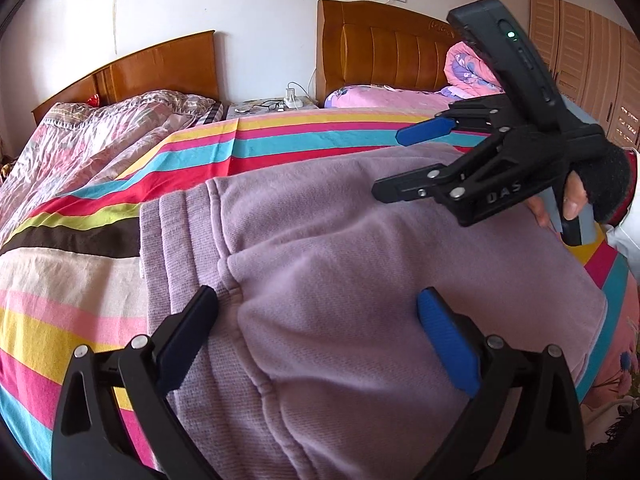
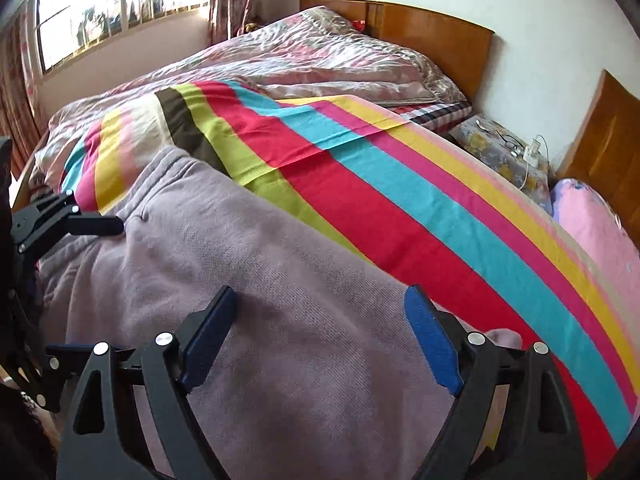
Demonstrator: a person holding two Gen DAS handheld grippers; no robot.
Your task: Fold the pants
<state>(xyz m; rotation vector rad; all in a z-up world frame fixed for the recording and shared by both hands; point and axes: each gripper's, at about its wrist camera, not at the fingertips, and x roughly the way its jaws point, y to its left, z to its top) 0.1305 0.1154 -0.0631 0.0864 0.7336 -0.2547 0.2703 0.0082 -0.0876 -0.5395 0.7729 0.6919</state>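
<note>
Hovering both over lilac pants on striped bed sheet; I see left gripper & right gripper w/ jaws apart, holding nothing.

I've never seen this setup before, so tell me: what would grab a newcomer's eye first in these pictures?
First, the lilac pants spread across the middle of the bed, on a boldly striped sheet of red, turquoise, yellow and pink. Next, the two black tools with blue pads: the left tool hangs open over the waistband end, and the right tool is open over the other end. Behind stand orange wooden headboards against the wall.
</note>
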